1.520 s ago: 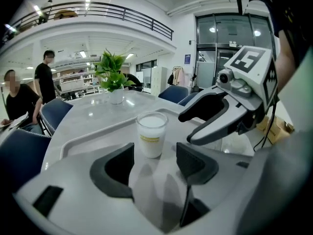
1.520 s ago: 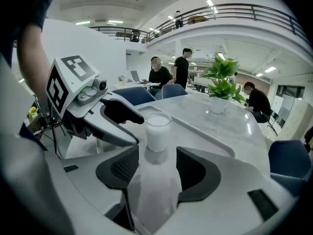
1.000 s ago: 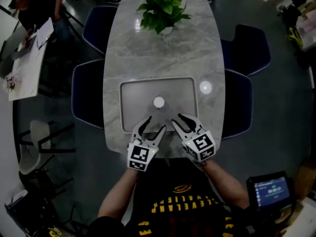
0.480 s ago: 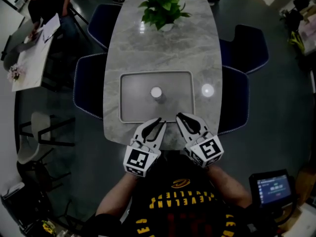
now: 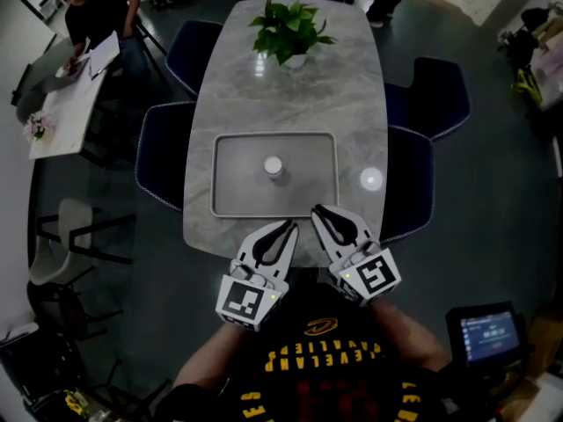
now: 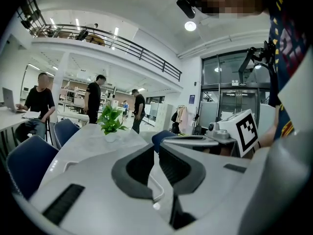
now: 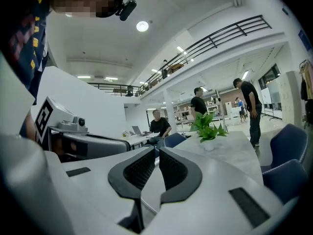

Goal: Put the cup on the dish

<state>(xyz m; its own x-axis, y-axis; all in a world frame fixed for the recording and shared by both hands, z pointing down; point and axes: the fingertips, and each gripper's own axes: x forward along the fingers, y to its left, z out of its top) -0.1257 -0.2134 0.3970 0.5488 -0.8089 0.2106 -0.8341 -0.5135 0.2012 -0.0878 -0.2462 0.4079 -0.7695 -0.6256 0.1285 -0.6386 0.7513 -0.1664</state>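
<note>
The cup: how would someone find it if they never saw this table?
Look for the long grey table with a leafy plant at its far end. Towards the near end lies a flat grey dish, and the cup stands near its middle. It is small, white and round, the only thing on the dish.

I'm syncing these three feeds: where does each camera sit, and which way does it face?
Head view: on the person's head, looking steeply down at the table, tray and cup; forearms, left gripper and right gripper show.
Left gripper view: on that gripper, looking along its fingers, just closed on nothing, over the table; the right gripper shows at right.
Right gripper view: likewise, fingers shut; the left gripper shows at left.
Both gripper views share the plant.
</note>
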